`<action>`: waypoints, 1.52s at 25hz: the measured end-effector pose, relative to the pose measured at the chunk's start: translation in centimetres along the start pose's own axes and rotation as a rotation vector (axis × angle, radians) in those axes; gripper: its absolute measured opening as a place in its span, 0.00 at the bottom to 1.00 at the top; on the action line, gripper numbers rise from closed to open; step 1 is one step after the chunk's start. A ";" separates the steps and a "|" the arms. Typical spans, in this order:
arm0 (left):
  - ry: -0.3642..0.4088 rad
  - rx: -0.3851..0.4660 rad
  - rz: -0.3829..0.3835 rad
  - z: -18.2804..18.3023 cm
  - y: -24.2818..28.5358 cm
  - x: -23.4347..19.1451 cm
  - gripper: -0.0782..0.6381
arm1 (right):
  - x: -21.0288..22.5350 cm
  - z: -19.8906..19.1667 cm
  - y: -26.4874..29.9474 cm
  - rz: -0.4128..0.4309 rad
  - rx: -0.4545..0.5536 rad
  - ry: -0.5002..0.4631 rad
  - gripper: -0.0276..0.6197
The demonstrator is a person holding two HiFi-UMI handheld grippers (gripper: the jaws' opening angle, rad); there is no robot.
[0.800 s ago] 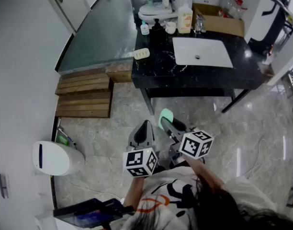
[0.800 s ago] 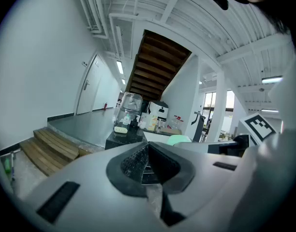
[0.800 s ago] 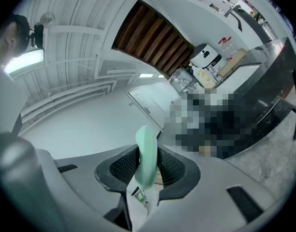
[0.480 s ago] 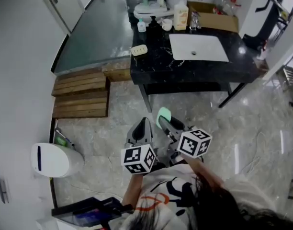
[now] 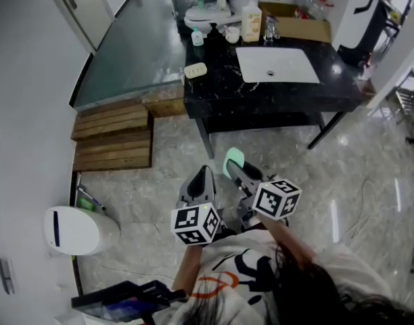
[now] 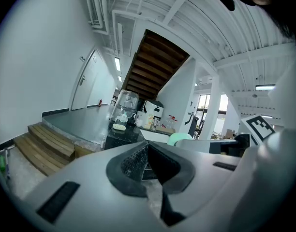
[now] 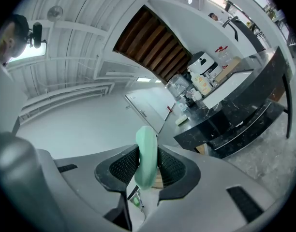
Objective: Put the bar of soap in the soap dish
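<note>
1. Right gripper point(image 7: 148, 164): jaws clamped on the green bar of soap point(image 7: 147, 149). The bar sits edge-on, with its top half poking out past the pads.
2. Left gripper point(image 6: 147, 159): jaws closed together with nothing between them. It's idle, just beside the right one, in front of the person's chest.
3. Soap dish point(image 5: 195, 70): a pale slotted dish on the left front corner of the black counter point(image 5: 274, 100), left of the white sink point(image 5: 277, 65). It's well apart from the soap, with open floor between.
4. My read is that the step in hand is the carry. Nothing is placed yet, so the task is at an early stage.
5. Approach: walk to the counter's left corner, not the sink side. That gives the right gripper a straight reach to the dish, clear of the bottles point(image 5: 251, 19) at the back.
6. Grip: hold the squeeze steady and don't swing. Soap is likely slick and could squirt out if pinched harder or bumped.
7. Orientation: the bar is on edge and the dish wants it flat. Roll the wrist so the broad face is down, lower until it touches the dish, then open.
8. Risk: the dish sits close to the counter edge. Come in from above with no sideways push, or it may slide off. The left gripper could steady the dish if needed.
</note>
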State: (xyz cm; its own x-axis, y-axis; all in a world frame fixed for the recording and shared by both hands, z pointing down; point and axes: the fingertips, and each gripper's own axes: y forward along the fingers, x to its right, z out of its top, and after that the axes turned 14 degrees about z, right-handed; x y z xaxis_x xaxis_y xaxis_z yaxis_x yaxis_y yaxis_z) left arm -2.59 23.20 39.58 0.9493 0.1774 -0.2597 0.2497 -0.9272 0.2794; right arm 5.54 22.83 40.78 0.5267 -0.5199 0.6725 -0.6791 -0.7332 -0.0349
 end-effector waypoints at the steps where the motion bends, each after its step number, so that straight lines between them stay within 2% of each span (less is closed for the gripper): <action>1: -0.003 -0.001 -0.002 0.0 -0.1 -0.2 0.11 | 0.0 -0.1 0.1 -0.003 0.000 0.000 0.23; 24: -0.028 -0.065 -0.044 -1.2 0.5 -4.8 0.11 | -1.2 -3.3 2.8 -0.053 -0.005 0.012 0.23; 31: -0.018 -0.077 -0.058 -1.1 1.7 -4.3 0.11 | 0.0 -2.6 3.2 -0.066 0.005 0.025 0.23; 38: -0.023 -0.083 -0.039 -0.5 4.4 -4.6 0.11 | 2.2 -1.5 4.8 -0.065 -0.008 0.041 0.23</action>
State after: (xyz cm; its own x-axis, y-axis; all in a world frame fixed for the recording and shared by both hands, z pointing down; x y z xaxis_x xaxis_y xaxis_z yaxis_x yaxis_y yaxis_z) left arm -5.70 18.45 42.50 0.9343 0.2042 -0.2923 0.3020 -0.8891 0.3441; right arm 2.69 18.85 43.13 0.5482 -0.4529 0.7031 -0.6484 -0.7611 0.0153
